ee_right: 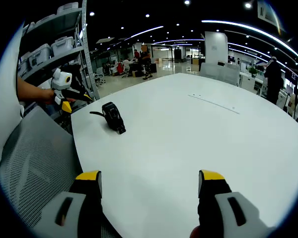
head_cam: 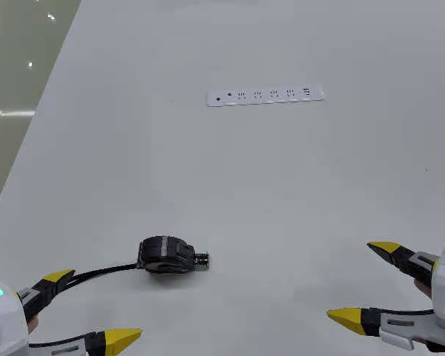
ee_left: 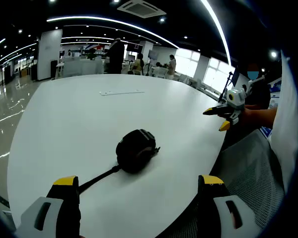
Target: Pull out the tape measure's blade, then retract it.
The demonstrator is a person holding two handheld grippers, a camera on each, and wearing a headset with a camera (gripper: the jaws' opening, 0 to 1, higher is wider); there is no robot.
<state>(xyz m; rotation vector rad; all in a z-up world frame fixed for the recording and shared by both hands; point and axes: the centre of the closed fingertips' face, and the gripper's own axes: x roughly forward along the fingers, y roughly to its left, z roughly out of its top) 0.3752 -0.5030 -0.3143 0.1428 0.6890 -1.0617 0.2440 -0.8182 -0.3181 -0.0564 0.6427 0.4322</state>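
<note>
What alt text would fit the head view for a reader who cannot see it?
A black tape measure lies on a white table, its black strap trailing toward the open left gripper at lower left. The right gripper, also open, is at lower right, apart from it; a white power strip lies farther back.

- left gripper (head_cam: 95,307) bottom left of head view, jaws spread wide, pointing forward-right
- right gripper (head_cam: 365,282) bottom right, jaws spread wide, tips pointing left
</note>
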